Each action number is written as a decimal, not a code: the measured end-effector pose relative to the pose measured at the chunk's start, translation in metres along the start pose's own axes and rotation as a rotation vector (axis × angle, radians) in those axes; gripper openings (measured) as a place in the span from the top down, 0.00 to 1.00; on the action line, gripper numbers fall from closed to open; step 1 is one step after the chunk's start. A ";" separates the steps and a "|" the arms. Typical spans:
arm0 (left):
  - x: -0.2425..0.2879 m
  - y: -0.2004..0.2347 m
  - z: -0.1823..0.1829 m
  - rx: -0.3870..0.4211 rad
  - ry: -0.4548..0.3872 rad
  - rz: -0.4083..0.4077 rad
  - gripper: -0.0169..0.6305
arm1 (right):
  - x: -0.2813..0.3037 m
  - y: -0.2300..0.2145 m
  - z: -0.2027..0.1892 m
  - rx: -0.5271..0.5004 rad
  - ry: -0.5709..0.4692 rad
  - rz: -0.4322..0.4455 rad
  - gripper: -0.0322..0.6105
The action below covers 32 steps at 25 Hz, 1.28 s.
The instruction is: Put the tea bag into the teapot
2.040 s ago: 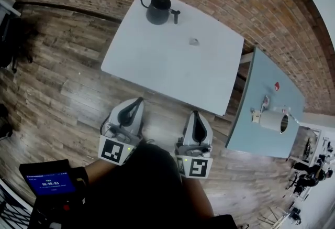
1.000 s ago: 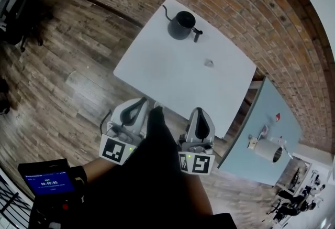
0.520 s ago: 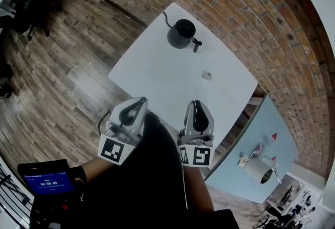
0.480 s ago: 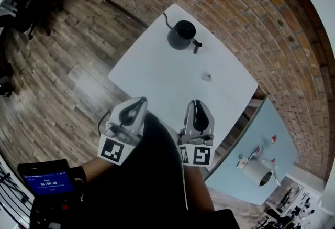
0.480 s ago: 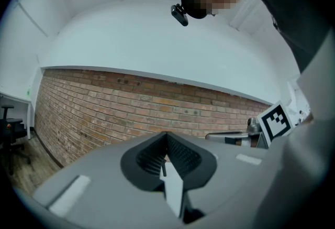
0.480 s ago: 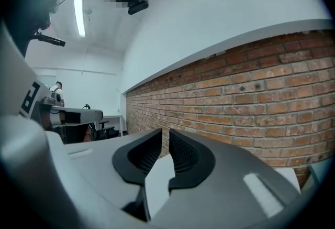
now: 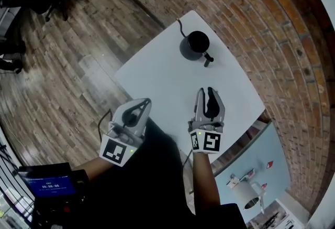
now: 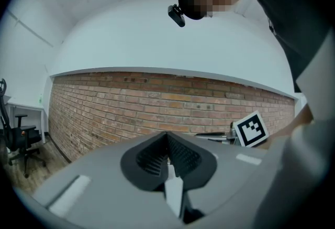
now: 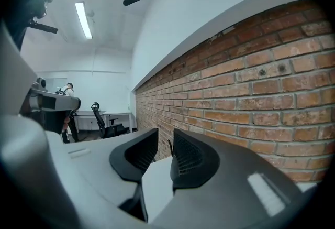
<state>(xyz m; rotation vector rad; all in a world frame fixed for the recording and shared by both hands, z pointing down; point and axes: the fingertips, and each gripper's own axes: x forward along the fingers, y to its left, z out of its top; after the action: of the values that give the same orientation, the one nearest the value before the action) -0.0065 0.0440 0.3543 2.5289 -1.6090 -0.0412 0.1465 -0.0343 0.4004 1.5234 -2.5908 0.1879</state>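
Observation:
A black teapot [image 7: 194,45] with a thin curved spout stands at the far side of the white table [image 7: 157,73]. My right gripper [image 7: 208,91] reaches out over the table's near right part, short of the teapot. Its jaws have just been opening and stand open [image 9: 165,152], with only bare tabletop between them. The tea bag does not show in any view. My left gripper [image 7: 145,102] hangs at the table's near edge, its jaws shut together [image 8: 168,155] on nothing.
A brick wall [image 7: 261,29] runs behind the table, and wooden floor [image 7: 63,55] lies to the left. A blue-grey table [image 7: 272,162] with a white cylinder [image 7: 245,192] stands at the lower right. A device with a blue screen [image 7: 47,185] sits at the lower left.
My right gripper has moved forward over the table and its jaws have parted. The small tea bag seen earlier on the table is now out of sight. The left gripper shifted slightly.

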 end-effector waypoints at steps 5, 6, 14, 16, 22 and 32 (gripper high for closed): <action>0.003 0.000 -0.007 0.006 0.033 0.045 0.97 | 0.029 -0.032 -0.016 0.037 0.036 0.008 0.81; 0.002 0.003 -0.008 0.008 0.040 0.058 0.97 | 0.034 -0.036 -0.018 0.038 0.042 0.008 0.81; -0.006 0.023 -0.018 -0.004 0.089 0.146 0.97 | 0.076 -0.053 -0.033 0.015 0.081 0.051 0.78; -0.008 0.032 -0.019 -0.010 0.091 0.183 0.97 | 0.087 -0.057 -0.037 0.012 0.090 0.058 0.78; -0.015 0.051 -0.016 -0.029 0.078 0.287 0.97 | 0.117 -0.066 -0.050 -0.016 0.123 0.079 0.77; -0.019 0.065 -0.017 -0.058 0.078 0.361 0.97 | 0.156 -0.078 -0.068 -0.045 0.168 0.096 0.74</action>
<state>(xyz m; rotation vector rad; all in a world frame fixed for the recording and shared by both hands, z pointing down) -0.0710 0.0356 0.3788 2.1338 -1.9710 0.0482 0.1426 -0.1944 0.4981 1.3095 -2.5189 0.2545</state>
